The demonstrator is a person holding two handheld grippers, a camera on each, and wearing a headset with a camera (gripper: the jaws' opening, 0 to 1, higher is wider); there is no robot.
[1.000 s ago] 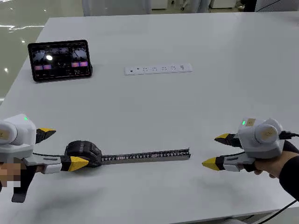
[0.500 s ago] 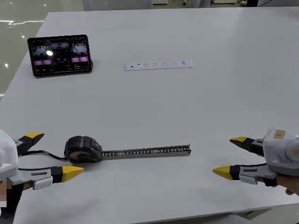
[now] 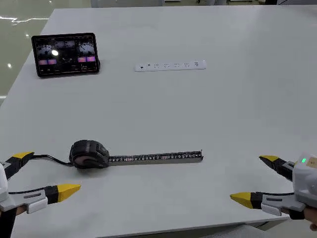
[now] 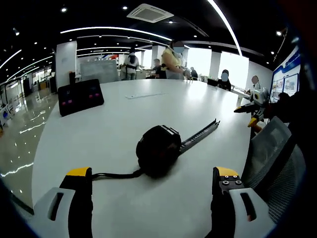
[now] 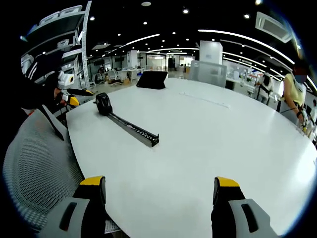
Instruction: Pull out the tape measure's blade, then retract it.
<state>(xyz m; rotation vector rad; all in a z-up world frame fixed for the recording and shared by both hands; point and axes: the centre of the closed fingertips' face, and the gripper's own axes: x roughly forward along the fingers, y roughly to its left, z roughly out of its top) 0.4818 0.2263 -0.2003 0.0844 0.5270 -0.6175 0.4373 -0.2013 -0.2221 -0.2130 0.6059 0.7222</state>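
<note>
Head view: one tape measure (image 3: 89, 154), seemingly one tablet (image 3: 65, 53), two hand-held grippers (image 3: 48, 172) (image 3: 252, 178)

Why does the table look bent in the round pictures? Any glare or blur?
Left gripper view: fisheye lens bows the table, tape measure sharp. Right gripper view: same bowing, bright ceiling lights. Head view: undistorted, even light, glare on the floor.

L tongs (image 3: 49, 172), R tongs (image 3: 250, 178): jaws spread

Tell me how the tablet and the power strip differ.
The tablet is dark with a lit screen; the power strip is white. The tablet stands propped at a tilt; the power strip lies flat. Both sit on the white table, beyond the tape measure.
</note>
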